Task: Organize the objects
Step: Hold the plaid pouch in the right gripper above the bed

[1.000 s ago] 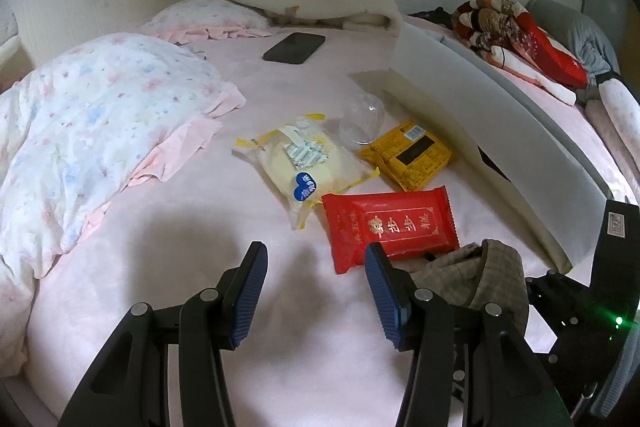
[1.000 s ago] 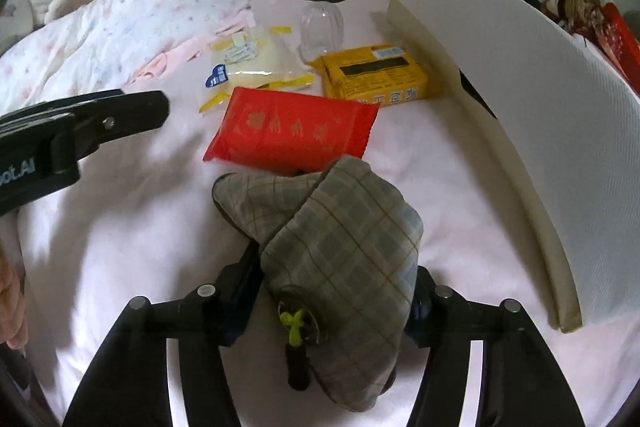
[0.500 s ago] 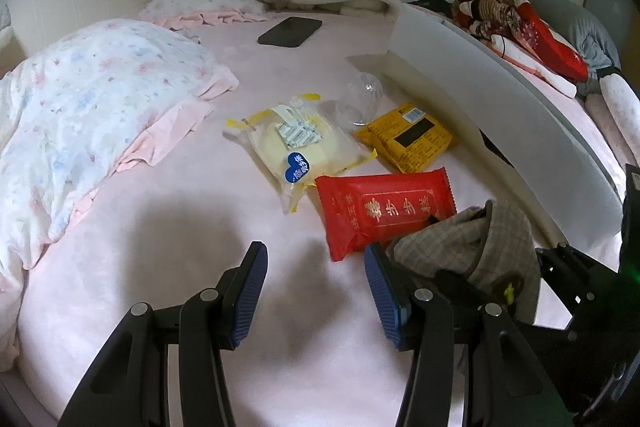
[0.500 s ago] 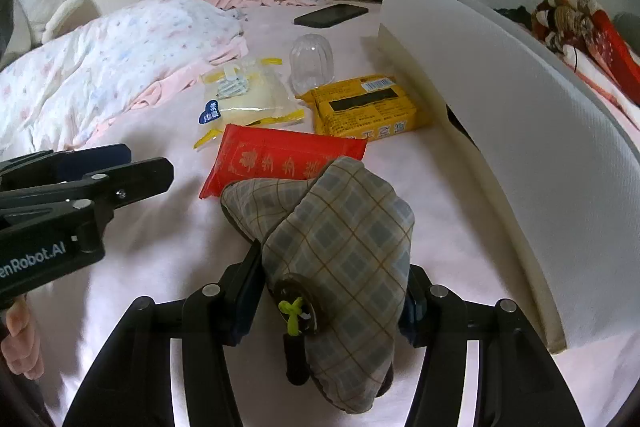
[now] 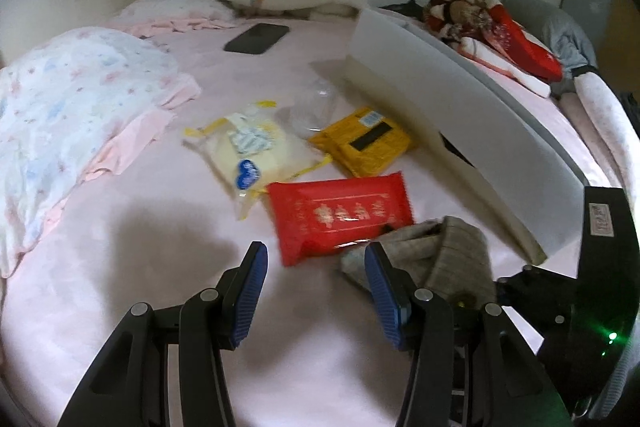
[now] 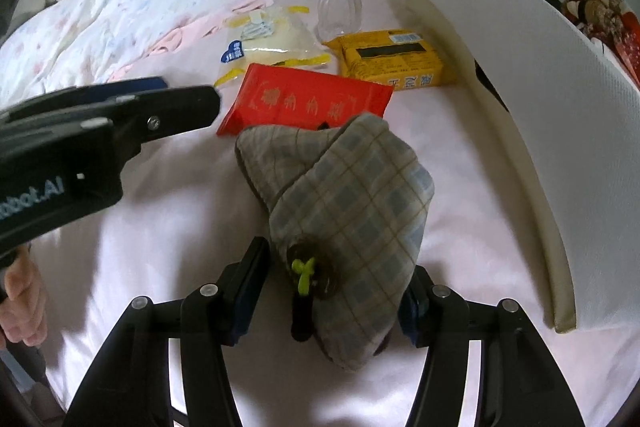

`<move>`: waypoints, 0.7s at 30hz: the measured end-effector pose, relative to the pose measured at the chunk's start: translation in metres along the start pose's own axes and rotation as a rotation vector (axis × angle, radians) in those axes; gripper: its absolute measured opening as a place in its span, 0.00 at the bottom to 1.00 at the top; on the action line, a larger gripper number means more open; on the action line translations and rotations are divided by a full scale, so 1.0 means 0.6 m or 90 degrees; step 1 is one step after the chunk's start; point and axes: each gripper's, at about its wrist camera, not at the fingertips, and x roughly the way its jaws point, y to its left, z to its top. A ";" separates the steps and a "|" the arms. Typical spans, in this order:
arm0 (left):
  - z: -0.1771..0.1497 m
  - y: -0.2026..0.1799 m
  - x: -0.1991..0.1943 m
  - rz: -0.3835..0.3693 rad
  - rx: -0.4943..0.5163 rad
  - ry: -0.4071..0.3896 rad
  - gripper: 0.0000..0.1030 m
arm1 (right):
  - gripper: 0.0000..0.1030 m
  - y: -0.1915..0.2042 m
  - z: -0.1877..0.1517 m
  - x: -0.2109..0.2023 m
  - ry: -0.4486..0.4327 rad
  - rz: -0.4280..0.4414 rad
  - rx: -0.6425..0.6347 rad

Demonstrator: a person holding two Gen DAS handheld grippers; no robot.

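Plaid cap (image 6: 352,211) gripped in right tool (image 6: 332,291), brim pointing toward red packet (image 6: 304,101).

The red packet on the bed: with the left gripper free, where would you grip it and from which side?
Probably the near short end of the red packet, from above on the bare-sheet side. It lies flat, its far edge meets the yellow-trimmed clear bag and the plaid pouch covers one near corner. The left gripper is open.

Plaid pouch (image 6: 352,203) between right tool's pads, overlapping red packet (image 6: 304,99).
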 end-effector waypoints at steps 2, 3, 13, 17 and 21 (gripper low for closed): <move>-0.001 -0.005 0.004 -0.003 0.003 0.005 0.47 | 0.56 -0.002 -0.001 -0.003 0.009 0.003 0.000; -0.002 -0.008 0.006 -0.003 0.005 0.007 0.47 | 0.56 -0.003 -0.002 -0.004 0.014 0.006 -0.001; -0.001 -0.020 0.005 0.003 0.015 0.005 0.47 | 0.56 -0.020 -0.010 -0.018 0.045 0.024 0.015; 0.000 -0.025 0.008 0.006 0.022 0.006 0.47 | 0.30 -0.040 -0.006 -0.023 0.026 0.040 0.061; 0.001 -0.026 0.009 0.012 0.027 0.005 0.47 | 0.25 -0.055 -0.003 -0.023 0.005 0.052 0.093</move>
